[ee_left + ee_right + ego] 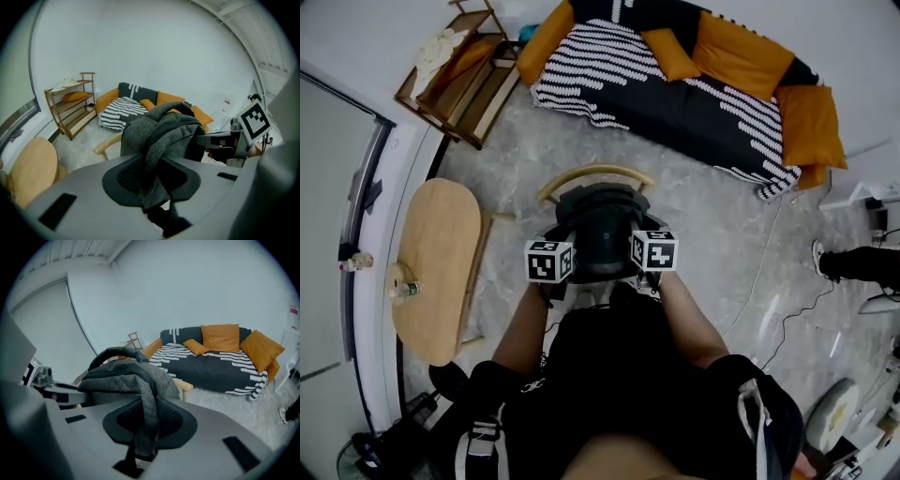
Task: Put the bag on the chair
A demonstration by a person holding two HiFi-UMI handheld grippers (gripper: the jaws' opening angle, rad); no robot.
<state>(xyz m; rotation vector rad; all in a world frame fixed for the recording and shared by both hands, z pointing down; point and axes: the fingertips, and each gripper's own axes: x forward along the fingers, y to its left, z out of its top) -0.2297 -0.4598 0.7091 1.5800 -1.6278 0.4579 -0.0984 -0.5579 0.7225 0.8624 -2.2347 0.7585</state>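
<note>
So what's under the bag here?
Only the chair's curved wooden backrest shows past the bag. The seat is covered, so whether the bag rests on it cannot be told.

We see the right gripper (pixel 149 425) closed on a grey strap (pixel 151 399) of the bag (pixel 122 380), its 2 pads pressing the cloth from either side. The bag sits just ahead of the jaws, with a black handle (pixel 110 354) arched over its top. At the bag's left, the left gripper (pixel 65 390) reaches in against it. Just right of the bag, pale wood of a chair (pixel 188 389) shows. Behind the bag stands a dark sofa (pixel 225 369) with a striped blanket (pixel 187 357) and orange cushions (pixel 220 337)
</note>
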